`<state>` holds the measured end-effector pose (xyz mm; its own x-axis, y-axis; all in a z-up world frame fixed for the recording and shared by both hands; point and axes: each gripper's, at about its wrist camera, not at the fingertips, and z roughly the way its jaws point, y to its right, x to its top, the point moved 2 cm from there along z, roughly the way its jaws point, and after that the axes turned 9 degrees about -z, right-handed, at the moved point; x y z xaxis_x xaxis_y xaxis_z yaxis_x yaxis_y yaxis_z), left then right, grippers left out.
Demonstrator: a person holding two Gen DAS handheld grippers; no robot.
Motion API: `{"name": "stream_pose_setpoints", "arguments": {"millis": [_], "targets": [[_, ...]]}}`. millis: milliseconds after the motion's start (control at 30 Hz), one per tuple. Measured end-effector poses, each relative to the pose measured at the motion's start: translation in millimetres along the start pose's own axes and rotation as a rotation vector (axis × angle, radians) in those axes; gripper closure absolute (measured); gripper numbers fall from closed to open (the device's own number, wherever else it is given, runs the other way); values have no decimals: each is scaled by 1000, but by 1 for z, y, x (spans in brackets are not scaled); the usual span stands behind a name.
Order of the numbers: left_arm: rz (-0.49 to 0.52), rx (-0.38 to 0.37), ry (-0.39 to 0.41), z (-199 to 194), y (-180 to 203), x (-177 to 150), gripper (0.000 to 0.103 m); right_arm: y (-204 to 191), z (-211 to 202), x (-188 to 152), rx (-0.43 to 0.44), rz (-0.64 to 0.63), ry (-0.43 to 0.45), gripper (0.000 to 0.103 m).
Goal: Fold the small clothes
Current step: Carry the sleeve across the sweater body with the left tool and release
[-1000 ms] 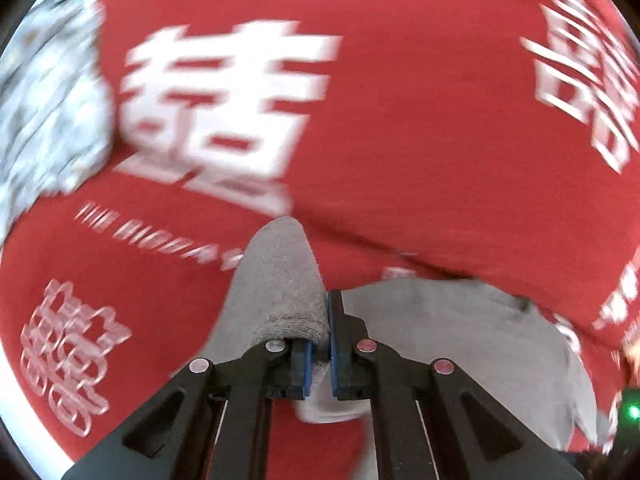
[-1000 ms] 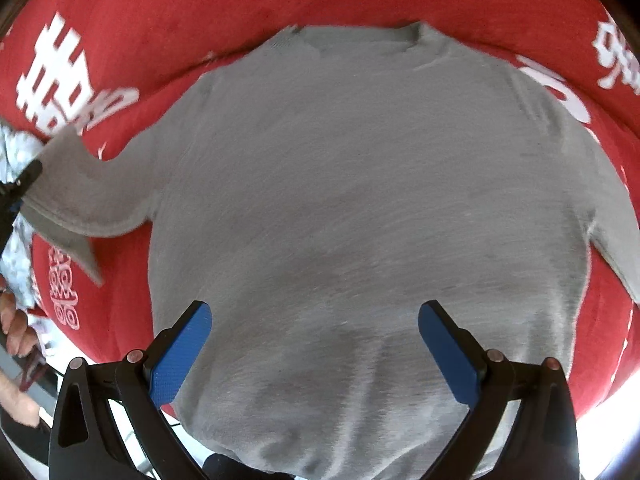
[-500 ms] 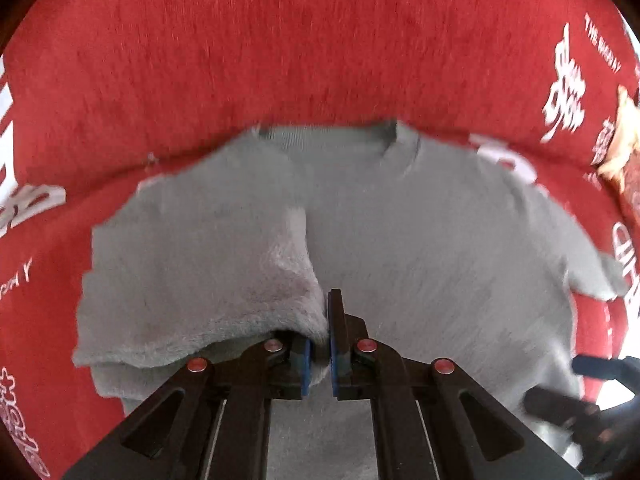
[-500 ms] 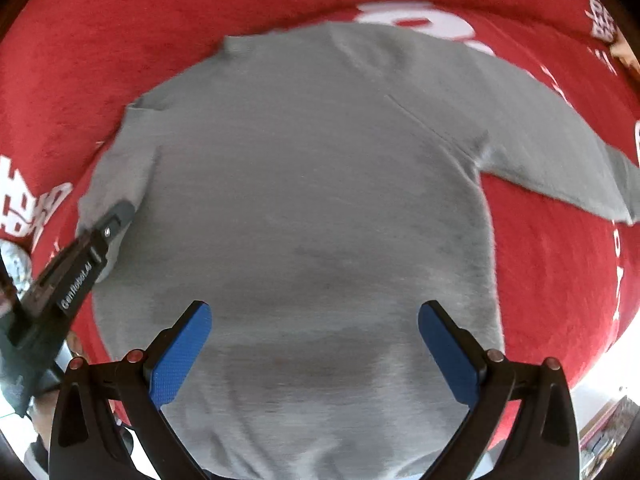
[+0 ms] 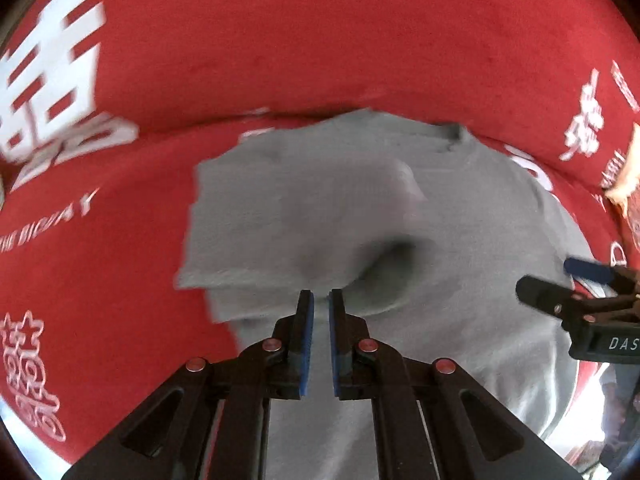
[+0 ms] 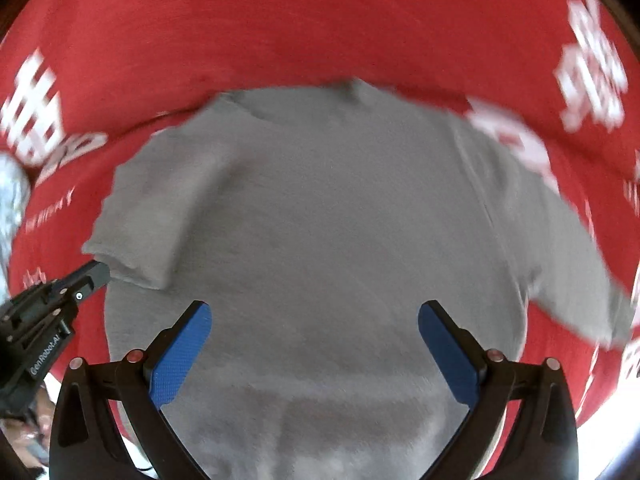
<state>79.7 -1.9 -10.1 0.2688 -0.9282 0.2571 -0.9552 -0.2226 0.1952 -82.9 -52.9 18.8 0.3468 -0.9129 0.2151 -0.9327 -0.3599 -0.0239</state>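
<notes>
A small grey long-sleeved top [image 6: 340, 220] lies flat on a red cloth, neck away from me. Its left sleeve [image 6: 152, 216] is folded in over the body; it also shows in the left wrist view [image 5: 288, 216]. The right sleeve [image 6: 560, 248] still stretches out sideways. My left gripper [image 5: 321, 300] hovers just short of the folded sleeve's end, jaws nearly together with a thin empty gap. It also shows in the right wrist view [image 6: 86, 276]. My right gripper [image 6: 314, 340] is wide open above the lower body of the top, holding nothing; it appears in the left wrist view [image 5: 560, 284].
The red cloth [image 6: 320, 28] with white printed characters [image 5: 52, 80] covers the whole surface. A yellowish object [image 5: 628, 184] lies at the right edge. A pale patterned thing [image 6: 12, 196] lies at the left edge.
My left gripper carried the left sleeve in over the body, let it go and drew back a little. My right gripper stayed open and shifted over the top.
</notes>
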Motion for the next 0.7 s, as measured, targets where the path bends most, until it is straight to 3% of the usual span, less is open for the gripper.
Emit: {"name": "stream_pose_setpoints", "arguments": {"millis": [100, 200, 300, 533, 567, 600, 633, 667, 700], "targets": [[-14, 32, -25, 8, -14, -6, 94, -25, 2, 9, -33, -73, 8, 0], [-111, 38, -46, 14, -39, -9, 94, -40, 9, 22, 22, -90, 4, 0], [-215, 53, -63, 21, -60, -10, 94, -68, 13, 37, 43, -187, 32, 0], [-286, 138, -40, 9, -100, -19, 94, -139, 32, 62, 99, -332, 55, 0], [-302, 146, -41, 7, -108, -20, 91, -150, 36, 65, 113, -341, 58, 0], [-323, 154, -47, 5, -117, -22, 76, -159, 39, 68, 126, -351, 58, 0], [-346, 168, -53, 3, -127, -24, 24, -168, 41, 68, 135, -363, 59, 0], [-366, 194, -51, 1, -136, -25, 1, -178, 46, 69, 142, -383, 58, 0], [-380, 234, -14, -6, -146, -27, 1, -188, 52, 68, 141, -408, 55, 0]]}}
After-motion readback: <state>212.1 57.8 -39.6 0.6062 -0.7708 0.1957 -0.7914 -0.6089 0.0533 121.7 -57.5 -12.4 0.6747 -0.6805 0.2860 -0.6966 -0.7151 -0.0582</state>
